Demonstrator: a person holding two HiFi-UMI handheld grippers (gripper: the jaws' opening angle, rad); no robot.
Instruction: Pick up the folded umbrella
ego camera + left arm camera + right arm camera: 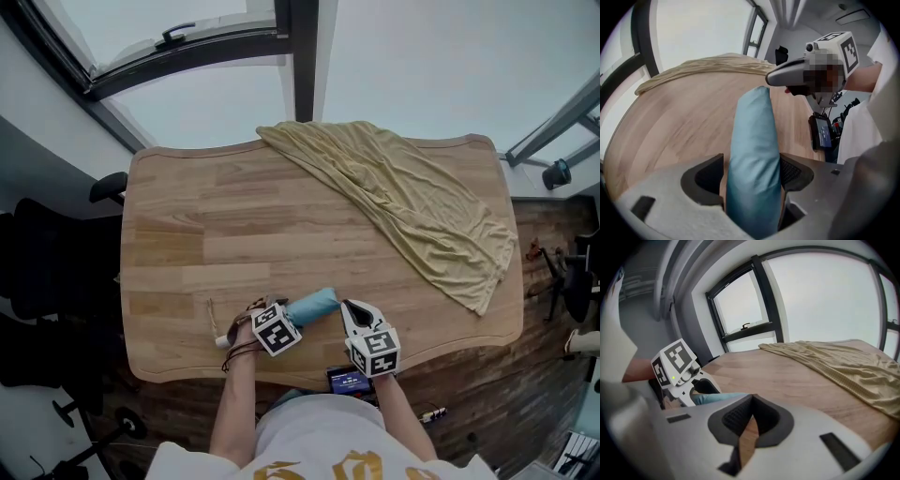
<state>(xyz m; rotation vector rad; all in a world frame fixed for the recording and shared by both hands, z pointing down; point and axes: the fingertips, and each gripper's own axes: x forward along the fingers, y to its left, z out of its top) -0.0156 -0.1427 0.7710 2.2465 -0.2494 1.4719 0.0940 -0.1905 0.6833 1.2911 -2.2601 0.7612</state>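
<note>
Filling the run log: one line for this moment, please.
left hand-held gripper: open, astride umbrella | right hand-held gripper: shut, empty | umbrella: on table

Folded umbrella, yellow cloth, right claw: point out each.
Folded umbrella [754,150]: left gripper view, middle of its blue sleeve.
Yellow cloth [412,206]: head view, its middle folds.
Right claw [751,399]: right gripper view, between its tips.

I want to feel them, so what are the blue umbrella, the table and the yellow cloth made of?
Folded umbrella: probably thin synthetic fabric, smooth matte light blue, softly puffed. Table: wood, joined pale planks with visible grain, slight sheen. Yellow cloth: soft thin fabric, it drapes in many fine folds.
</note>
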